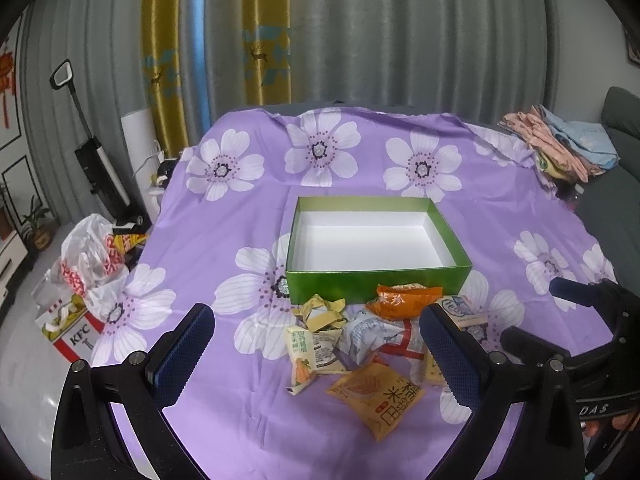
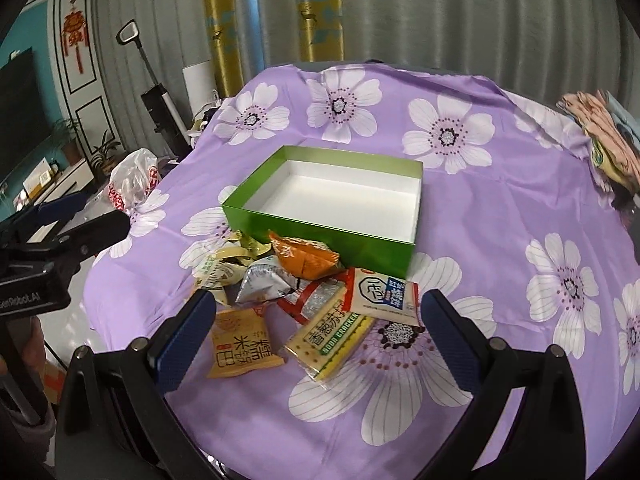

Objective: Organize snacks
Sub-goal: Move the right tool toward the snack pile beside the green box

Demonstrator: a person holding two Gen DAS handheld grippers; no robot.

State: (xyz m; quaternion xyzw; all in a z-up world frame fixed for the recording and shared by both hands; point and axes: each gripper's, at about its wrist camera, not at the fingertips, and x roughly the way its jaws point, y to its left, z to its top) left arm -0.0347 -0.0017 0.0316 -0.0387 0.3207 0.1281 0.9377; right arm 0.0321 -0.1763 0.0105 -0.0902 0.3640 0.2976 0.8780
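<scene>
A green box (image 1: 376, 284) (image 2: 316, 236) with a white inside stands empty on the purple flowered cloth. Just in front of it lies a heap of snack packets: an orange packet (image 1: 404, 300) (image 2: 308, 258), a yellow rice-cracker packet (image 1: 376, 396) (image 2: 242, 346), a silver packet (image 2: 262, 284), a soda cracker pack (image 2: 332, 340) and a crumpled yellow wrapper (image 1: 324, 312). My left gripper (image 1: 316, 356) hangs open above the near side of the heap. My right gripper (image 2: 316, 336) is open too, over the crackers. Neither holds anything.
The purple cloth (image 1: 240, 216) covers the whole table. Folded clothes (image 1: 560, 144) lie at the far right corner. On the floor to the left are a KFC bag (image 1: 76, 332) with plastic bags and an upright vacuum (image 1: 96, 160). Curtains hang behind.
</scene>
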